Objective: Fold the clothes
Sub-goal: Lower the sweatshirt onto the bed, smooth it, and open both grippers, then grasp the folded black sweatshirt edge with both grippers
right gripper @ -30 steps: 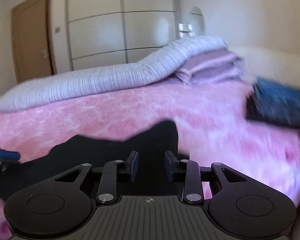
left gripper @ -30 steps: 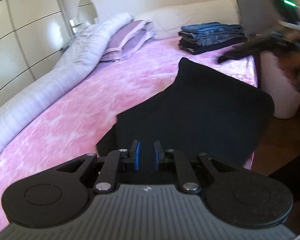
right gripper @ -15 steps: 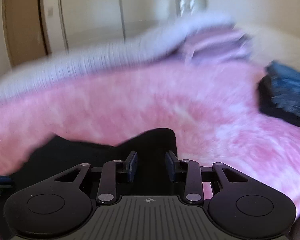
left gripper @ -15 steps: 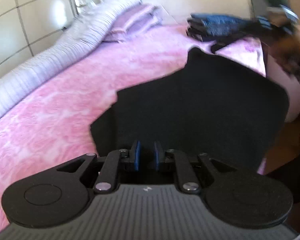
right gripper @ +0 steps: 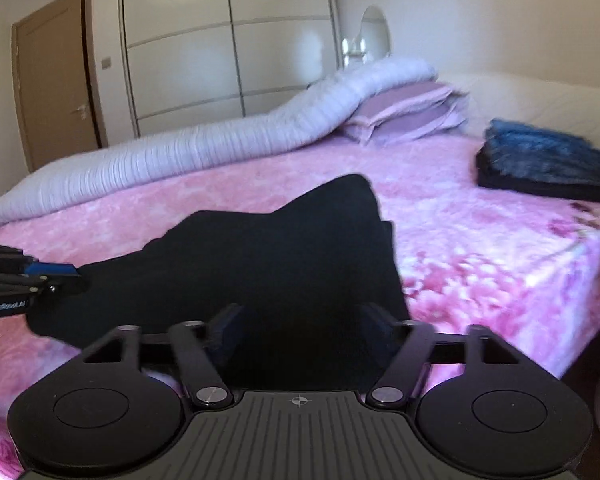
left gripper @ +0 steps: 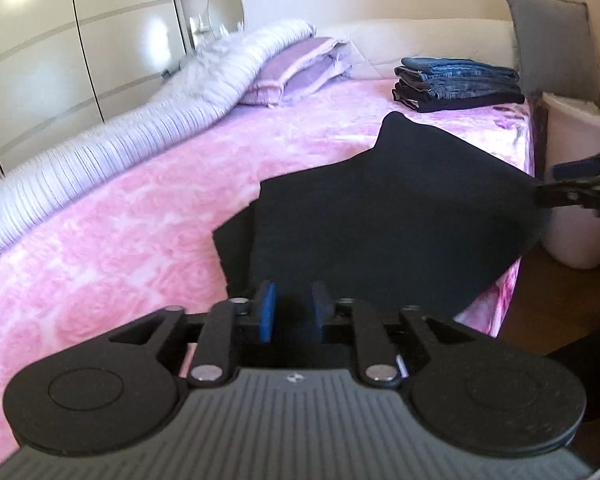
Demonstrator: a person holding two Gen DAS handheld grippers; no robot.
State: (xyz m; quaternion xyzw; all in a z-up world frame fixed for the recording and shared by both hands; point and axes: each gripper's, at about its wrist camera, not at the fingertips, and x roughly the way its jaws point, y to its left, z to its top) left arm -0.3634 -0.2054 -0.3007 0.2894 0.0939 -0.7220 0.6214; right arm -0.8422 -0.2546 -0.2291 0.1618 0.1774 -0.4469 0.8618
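A black garment (left gripper: 400,216) lies folded on the pink bed cover (left gripper: 120,220), near the bed's front corner. My left gripper (left gripper: 293,312) is low over its near edge with its jaws opening. The blue pads stand a little apart and dark cloth shows in the gap. In the right wrist view the same black garment (right gripper: 300,256) spreads ahead. My right gripper (right gripper: 302,324) is over its near edge, its jaws opening wide, pads clear of the cloth. Each gripper shows in the other's view: the right gripper (left gripper: 580,184) at the garment's right edge, the left gripper (right gripper: 40,276) at its left end.
A stack of folded jeans (left gripper: 456,84) sits near the headboard. A rolled lilac duvet (left gripper: 140,132) and pillows (left gripper: 300,68) line the bed's far side. A grey cushion (left gripper: 552,40) and a white tub (left gripper: 576,160) stand off the right edge. Wardrobe doors (right gripper: 228,60) are behind.
Both grippers came down toward the bed and the garment settled flat. The right jaws spread from narrow to wide. The left jaws parted slightly. The right gripper dropped to the garment's right edge.
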